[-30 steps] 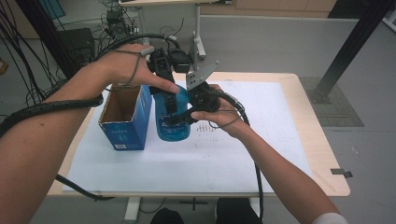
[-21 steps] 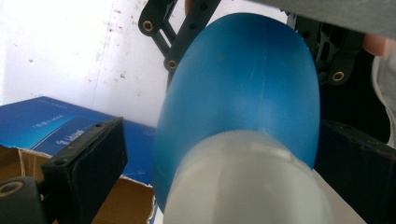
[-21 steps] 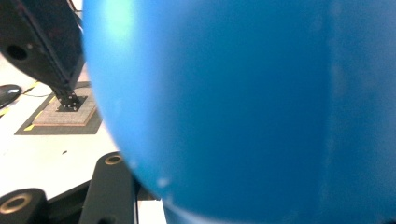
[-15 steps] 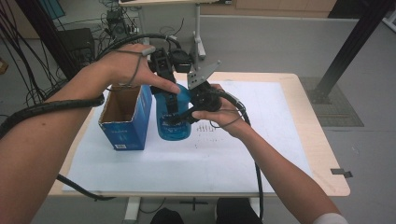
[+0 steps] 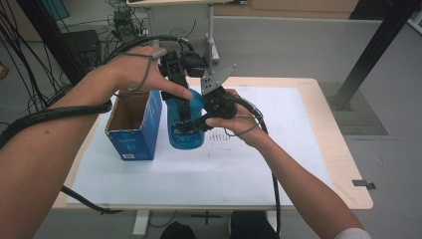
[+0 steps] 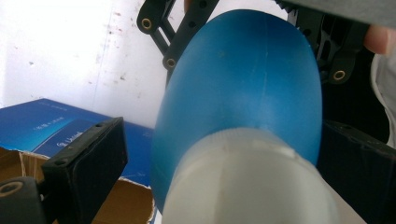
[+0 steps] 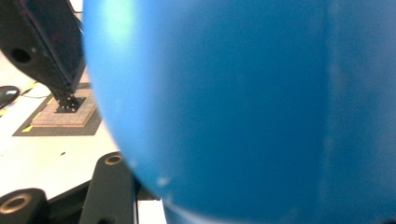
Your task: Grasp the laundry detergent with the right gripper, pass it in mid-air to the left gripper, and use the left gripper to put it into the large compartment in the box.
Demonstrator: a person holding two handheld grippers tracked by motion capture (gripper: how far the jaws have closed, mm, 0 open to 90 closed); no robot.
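The blue bottle [image 5: 186, 124] stands upright beside the open box [image 5: 133, 124], left claw [image 5: 181, 107] clamped from above, right claw [image 5: 199, 122] gripping its side.

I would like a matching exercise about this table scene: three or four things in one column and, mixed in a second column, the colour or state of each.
Things:
1. bottle
2. box
3. bottle cap
4. paper sheet

Descriptions:
a. open on top, cardboard brown inside
b. white, flat on the table
c. blue, between both grippers' jaws
d. whitish, nearest the left gripper's camera

Pairs: 1-c, 2-a, 3-d, 4-b
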